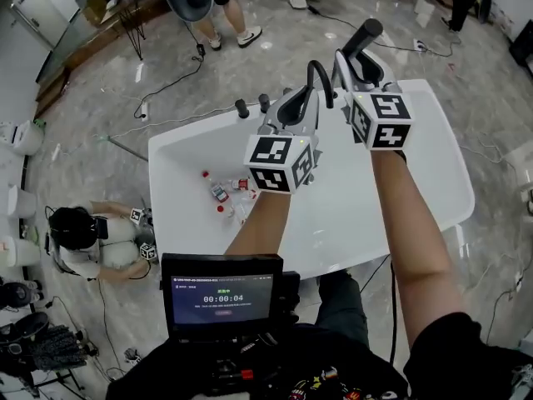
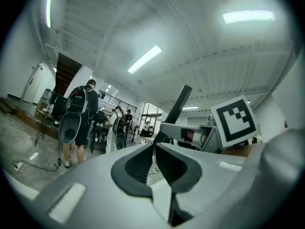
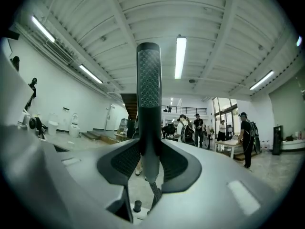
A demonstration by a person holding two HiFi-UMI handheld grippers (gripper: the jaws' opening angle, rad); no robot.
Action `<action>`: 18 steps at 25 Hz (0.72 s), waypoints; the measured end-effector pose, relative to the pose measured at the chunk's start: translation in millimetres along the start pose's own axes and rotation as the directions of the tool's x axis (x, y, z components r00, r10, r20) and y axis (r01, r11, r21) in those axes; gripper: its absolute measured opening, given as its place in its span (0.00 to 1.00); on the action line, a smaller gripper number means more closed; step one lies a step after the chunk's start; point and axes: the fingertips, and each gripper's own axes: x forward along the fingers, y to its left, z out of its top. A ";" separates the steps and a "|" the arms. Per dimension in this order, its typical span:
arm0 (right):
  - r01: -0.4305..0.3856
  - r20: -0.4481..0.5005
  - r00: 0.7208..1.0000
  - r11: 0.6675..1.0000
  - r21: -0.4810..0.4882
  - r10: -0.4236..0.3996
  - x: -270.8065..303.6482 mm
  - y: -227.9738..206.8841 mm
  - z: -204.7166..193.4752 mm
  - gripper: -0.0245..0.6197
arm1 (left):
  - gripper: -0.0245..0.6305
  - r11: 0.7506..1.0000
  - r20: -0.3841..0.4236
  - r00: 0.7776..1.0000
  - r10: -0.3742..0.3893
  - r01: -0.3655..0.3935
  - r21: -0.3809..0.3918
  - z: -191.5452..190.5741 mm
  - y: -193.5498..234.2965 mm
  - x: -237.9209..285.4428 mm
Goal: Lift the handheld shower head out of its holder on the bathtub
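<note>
The black stick-shaped shower head (image 1: 365, 35) is held up above the far rim of the white bathtub (image 1: 433, 140). My right gripper (image 1: 353, 60) is shut on its handle. In the right gripper view the shower head (image 3: 148, 87) stands upright between the pads, its dotted face towards the camera, and its hose (image 3: 154, 192) hangs below. The black hose (image 1: 317, 77) arches between the two grippers. My left gripper (image 1: 291, 107) hovers just left of it with its jaws together and nothing in them. The left gripper (image 2: 155, 149) view shows the shower head (image 2: 178, 107) to its right.
Two black tap knobs (image 1: 252, 105) stand on the tub's far rim. Several small items (image 1: 223, 193) lie inside the tub. A person (image 1: 92, 242) crouches on the floor at left; others stand beyond the tub. Cables (image 1: 166, 86) run over the floor. A monitor (image 1: 221, 297) sits at my chest.
</note>
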 end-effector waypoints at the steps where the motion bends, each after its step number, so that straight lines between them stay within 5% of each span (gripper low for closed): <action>1: 0.001 0.026 1.000 1.000 -0.013 -0.001 -13.2 9.3 23.2 0.27 | 0.07 1.000 0.007 1.000 -0.017 0.017 0.003 15.3 -6.2 -8.7; 7: 0.026 0.145 0.989 0.997 -0.070 -0.016 -92.7 45.7 125.5 0.27 | 0.07 0.995 0.035 0.995 -0.092 0.091 0.031 85.8 -41.6 -53.6; 18: -0.010 0.311 0.950 0.996 -0.092 0.038 -199.1 92.2 242.7 0.27 | 0.07 0.985 0.063 0.984 -0.165 0.161 0.062 144.5 -108.6 -108.5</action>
